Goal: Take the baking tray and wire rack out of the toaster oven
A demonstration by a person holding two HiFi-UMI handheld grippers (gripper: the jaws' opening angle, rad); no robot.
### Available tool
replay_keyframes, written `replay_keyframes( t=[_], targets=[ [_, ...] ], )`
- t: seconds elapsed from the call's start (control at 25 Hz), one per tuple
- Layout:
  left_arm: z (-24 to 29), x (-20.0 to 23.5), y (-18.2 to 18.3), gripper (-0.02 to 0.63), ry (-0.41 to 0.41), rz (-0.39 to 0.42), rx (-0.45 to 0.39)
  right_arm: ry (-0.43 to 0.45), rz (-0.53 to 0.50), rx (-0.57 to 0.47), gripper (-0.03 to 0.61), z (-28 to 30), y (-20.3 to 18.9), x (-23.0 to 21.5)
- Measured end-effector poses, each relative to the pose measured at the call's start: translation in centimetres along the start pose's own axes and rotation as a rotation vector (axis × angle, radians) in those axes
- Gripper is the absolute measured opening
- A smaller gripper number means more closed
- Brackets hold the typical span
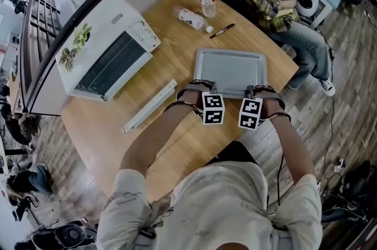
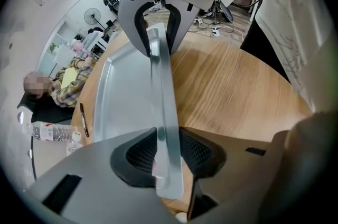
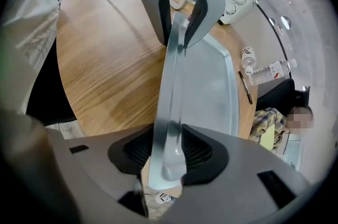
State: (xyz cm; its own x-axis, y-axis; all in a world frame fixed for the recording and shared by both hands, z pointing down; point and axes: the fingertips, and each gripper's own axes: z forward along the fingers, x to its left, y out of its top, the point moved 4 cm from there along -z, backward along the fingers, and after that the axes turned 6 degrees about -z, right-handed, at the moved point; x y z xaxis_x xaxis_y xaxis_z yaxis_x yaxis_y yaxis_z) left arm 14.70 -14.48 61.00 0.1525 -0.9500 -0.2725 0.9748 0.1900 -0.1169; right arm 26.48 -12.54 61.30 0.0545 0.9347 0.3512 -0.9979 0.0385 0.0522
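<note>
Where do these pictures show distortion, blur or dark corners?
Head view: evenly lit and sharp at the table, with wide-angle bending toward the edges. Left gripper view: heavy fisheye with black corners; the baking tray rim blurs nearest the lens. Right gripper view: the same fisheye, the same soft rim.

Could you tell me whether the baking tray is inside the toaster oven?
No, the baking tray lies flat on the wooden table, apart from the toaster oven.
</note>
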Motion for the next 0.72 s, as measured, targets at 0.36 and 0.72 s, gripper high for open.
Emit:
replay_keyframes(
  t=[0.36,0.72],
  targets=[
    [-0.7,0.1,0.1,0.178,0.003,-0.010,0.002,0.080,0.071,-0.022,0.245,-0.3,0.2,-0.1],
    [-2.3,0.5,-0.4,0.178,0.078,-0.061,-0.015,0.077,0.081,-0.069,0.256,-1.1,0.3,0.2]
  ],
)
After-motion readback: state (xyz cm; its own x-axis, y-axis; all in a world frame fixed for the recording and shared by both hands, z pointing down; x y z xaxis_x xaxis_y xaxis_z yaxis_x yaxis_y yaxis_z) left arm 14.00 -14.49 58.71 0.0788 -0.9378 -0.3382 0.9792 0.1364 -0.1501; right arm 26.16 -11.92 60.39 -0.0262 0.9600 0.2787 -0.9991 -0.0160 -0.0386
